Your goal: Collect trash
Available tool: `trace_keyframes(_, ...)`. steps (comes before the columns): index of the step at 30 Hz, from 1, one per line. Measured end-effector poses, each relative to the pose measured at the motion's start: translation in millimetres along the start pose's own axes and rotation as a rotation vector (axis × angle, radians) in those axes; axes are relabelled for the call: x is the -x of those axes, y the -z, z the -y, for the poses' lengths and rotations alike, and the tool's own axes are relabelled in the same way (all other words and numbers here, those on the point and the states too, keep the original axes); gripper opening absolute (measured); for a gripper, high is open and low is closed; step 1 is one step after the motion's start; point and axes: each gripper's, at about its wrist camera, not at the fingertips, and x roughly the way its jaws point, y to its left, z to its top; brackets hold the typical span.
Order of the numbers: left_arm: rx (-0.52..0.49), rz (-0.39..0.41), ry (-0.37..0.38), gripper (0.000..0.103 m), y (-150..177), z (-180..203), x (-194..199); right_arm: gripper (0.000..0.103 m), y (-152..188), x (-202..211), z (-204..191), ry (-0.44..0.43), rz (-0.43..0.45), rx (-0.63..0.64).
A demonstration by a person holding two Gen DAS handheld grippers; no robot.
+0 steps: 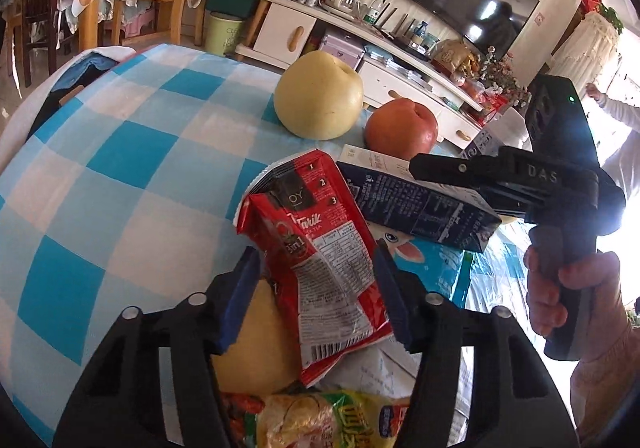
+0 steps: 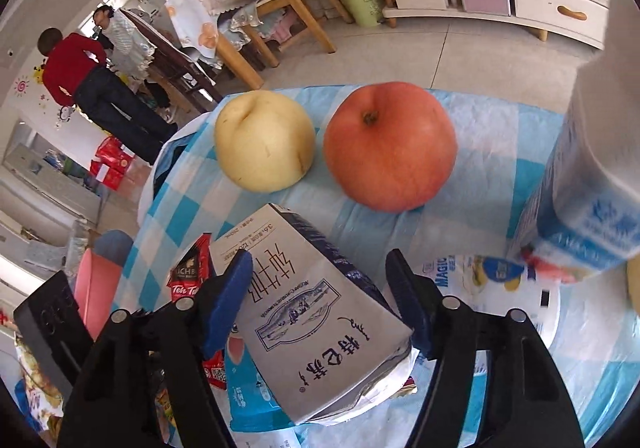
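My left gripper [image 1: 316, 280] is shut on a crumpled red tea sachet wrapper [image 1: 320, 248] and holds it over the checked tablecloth [image 1: 120, 168]. My right gripper [image 2: 320, 288] is shut on an empty white and dark blue milk carton [image 2: 312, 320]; the carton also shows in the left wrist view [image 1: 420, 204], with the right gripper [image 1: 520, 184] on it. The red wrapper shows at the left of the right wrist view [image 2: 192, 272].
A yellow pear [image 1: 320, 96] and a red apple [image 1: 400, 128] sit at the table's far edge. A yellow snack bag [image 1: 332, 420] and blue and white plastic packaging [image 2: 480, 280] lie near me. A tall blue and white pack [image 2: 592, 188] stands at right.
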Motion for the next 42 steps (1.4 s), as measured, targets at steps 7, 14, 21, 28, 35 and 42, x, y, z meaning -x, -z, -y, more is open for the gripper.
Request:
trace_keyframes(7,-0.052,-0.066,0.034,0.055,11,12,6,0.065,39,20,-8,-0.061,0.001,-0.017)
trace_keyframes(14,-0.097,-0.119,0.092,0.053,36,29,20,0.068,114,39,-24,0.081,-0.005,0.057)
trace_keyframes(21,-0.207,-0.205,0.202,0.053,65,54,33,0.067,178,80,-26,0.135,0.011,0.016)
trace_keyframes(28,-0.281,-0.244,0.199,0.064,76,68,40,0.074,234,120,-16,0.196,0.060,-0.066)
trace_keyframes(35,-0.275,-0.184,0.176,0.081,75,80,49,0.093,228,156,-13,0.325,0.230,-0.146)
trace_keyframes(42,-0.323,-0.178,0.023,0.072,79,92,28,0.093,177,154,-11,0.308,0.306,-0.200)
